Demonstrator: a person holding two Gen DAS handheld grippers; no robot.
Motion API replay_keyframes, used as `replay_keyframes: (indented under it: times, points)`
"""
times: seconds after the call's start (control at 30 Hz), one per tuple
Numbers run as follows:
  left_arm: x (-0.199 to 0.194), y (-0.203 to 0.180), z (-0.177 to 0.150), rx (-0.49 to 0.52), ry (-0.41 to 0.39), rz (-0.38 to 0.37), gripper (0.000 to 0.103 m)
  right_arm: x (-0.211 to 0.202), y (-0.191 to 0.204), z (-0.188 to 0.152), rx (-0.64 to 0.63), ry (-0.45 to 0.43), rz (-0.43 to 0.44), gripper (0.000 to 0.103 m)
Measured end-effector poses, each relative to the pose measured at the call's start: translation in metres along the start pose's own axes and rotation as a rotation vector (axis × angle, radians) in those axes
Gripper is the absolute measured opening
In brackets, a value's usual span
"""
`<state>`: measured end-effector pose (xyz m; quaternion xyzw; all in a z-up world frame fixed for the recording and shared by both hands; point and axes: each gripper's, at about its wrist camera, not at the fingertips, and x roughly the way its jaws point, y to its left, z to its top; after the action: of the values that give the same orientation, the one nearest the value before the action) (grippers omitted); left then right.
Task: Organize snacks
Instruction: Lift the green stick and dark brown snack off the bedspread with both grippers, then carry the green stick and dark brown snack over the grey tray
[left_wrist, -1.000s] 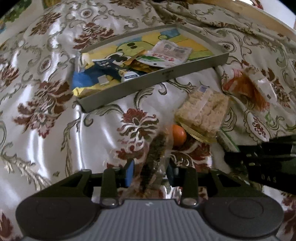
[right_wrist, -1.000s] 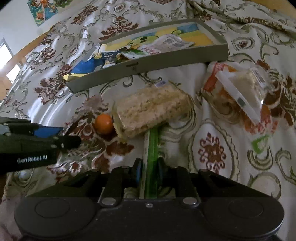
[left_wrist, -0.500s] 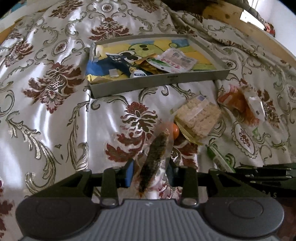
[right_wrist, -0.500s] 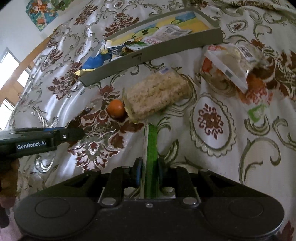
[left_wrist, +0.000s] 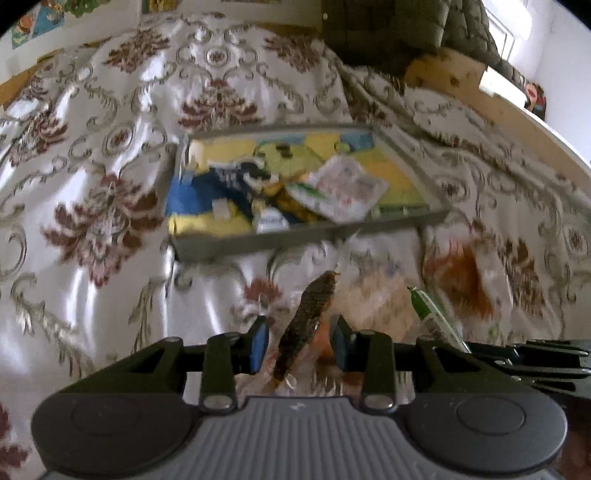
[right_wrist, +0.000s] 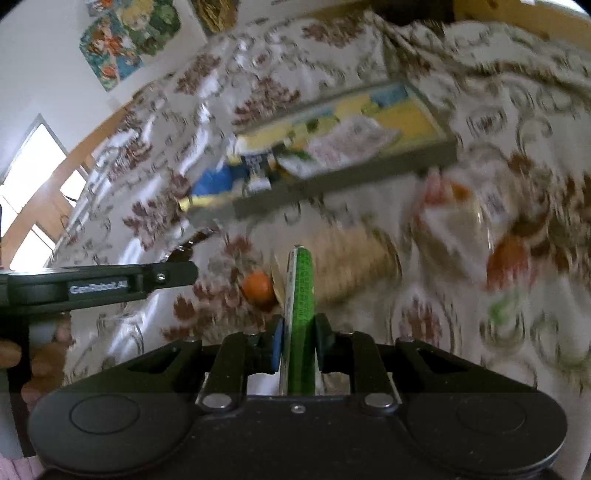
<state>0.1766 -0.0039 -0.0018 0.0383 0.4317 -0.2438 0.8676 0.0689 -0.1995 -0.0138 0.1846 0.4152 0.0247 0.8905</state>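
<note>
Two light snacks ride near the tray (left_wrist: 310, 236): left fingers (left_wrist: 258, 343) pinch a crinkly dark bar (left_wrist: 308, 317), right fingers (right_wrist: 276, 345) clamp a stiff green stick (right_wrist: 301, 314).

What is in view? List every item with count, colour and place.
tray: 1, grey, on the bedspread, holding several packets
bedspread: 1, white with brown flowers
dark snack in clear wrap: 1, brown, in the left gripper
green stick pack: 1, green, in the right gripper
rice cake pack: 1, beige, lying before the tray
orange ball: 1, beside the rice cakes
orange-white bag: 1, right of the rice cakes
left gripper: shut
right gripper: shut
</note>
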Motion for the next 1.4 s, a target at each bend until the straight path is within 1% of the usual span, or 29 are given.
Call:
replay_keyframes:
  times: [0.03,0.1,0.2,0.3,0.37,0.43,0.5,0.57,0.6,0.63,0.73,0.77,0.83,0.9,0.97,1.07,1.13,1.17,1.23,1.33,1.4]
  points:
    - [0.002,0.0,0.006,-0.006,-0.014,-0.002,0.031,0.002,-0.001,0.008,-0.007,-0.011,0.002,0.019]
    - [0.009,0.002,0.017,-0.022,-0.028,-0.011,0.021,0.006,-0.002,0.024,-0.025,-0.035,0.008,0.019]
    - [0.026,0.008,0.032,-0.08,-0.052,-0.054,0.021,0.017,-0.006,0.047,-0.046,-0.076,0.012,0.019]
    - [0.051,0.016,0.04,-0.144,-0.035,-0.07,0.021,0.033,-0.014,0.066,-0.045,-0.1,0.003,0.019]
    - [0.065,0.024,0.041,-0.184,-0.012,-0.067,0.017,0.043,-0.02,0.077,-0.028,-0.106,0.004,0.019]
    - [0.072,0.029,0.039,-0.191,-0.007,-0.076,0.017,0.05,-0.026,0.085,-0.009,-0.114,0.007,0.019]
    - [0.073,0.032,0.035,-0.167,0.004,-0.114,0.017,0.055,-0.031,0.089,0.002,-0.12,0.018,0.019]
    - [0.073,0.031,0.03,-0.089,0.025,-0.127,0.028,0.059,-0.034,0.088,0.004,-0.115,0.021,0.019]
    - [0.072,0.028,0.027,-0.05,0.027,-0.12,0.041,0.061,-0.035,0.087,0.005,-0.11,0.021,0.019]
    - [0.071,0.025,0.024,-0.014,0.032,-0.111,0.051,0.063,-0.035,0.085,0.007,-0.102,0.02,0.019]
    - [0.074,0.016,0.014,0.08,0.056,-0.098,0.06,0.07,-0.035,0.081,0.008,-0.081,0.018,0.019]
    - [0.077,0.013,0.011,0.1,0.07,-0.102,0.062,0.071,-0.034,0.08,0.005,-0.08,0.018,0.019]
    - [0.081,0.008,0.007,0.126,0.083,-0.108,0.07,0.072,-0.032,0.079,-0.002,-0.079,0.02,0.019]
    - [0.086,0.002,0.004,0.163,0.096,-0.106,0.072,0.072,-0.03,0.078,-0.008,-0.08,0.024,0.019]
    - [0.092,-0.004,0.004,0.193,0.105,-0.097,0.072,0.072,-0.029,0.078,-0.016,-0.081,0.026,0.019]
    - [0.099,-0.004,0.006,0.178,0.122,-0.098,0.069,0.073,-0.029,0.079,-0.017,-0.081,0.028,0.019]
    - [0.102,0.001,0.008,0.146,0.136,-0.116,0.054,0.073,-0.029,0.079,-0.015,-0.081,0.026,0.019]
    - [0.103,0.003,0.009,0.129,0.145,-0.128,0.051,0.073,-0.029,0.079,-0.013,-0.081,0.026,0.019]
    - [0.101,0.005,0.009,0.116,0.145,-0.136,0.05,0.073,-0.031,0.079,-0.009,-0.082,0.027,0.019]
    - [0.099,0.002,0.006,0.138,0.137,-0.129,0.049,0.073,-0.031,0.079,-0.009,-0.082,0.028,0.019]
    - [0.098,0.002,0.005,0.135,0.133,-0.129,0.049,0.073,-0.03,0.079,-0.009,-0.081,0.028,0.019]
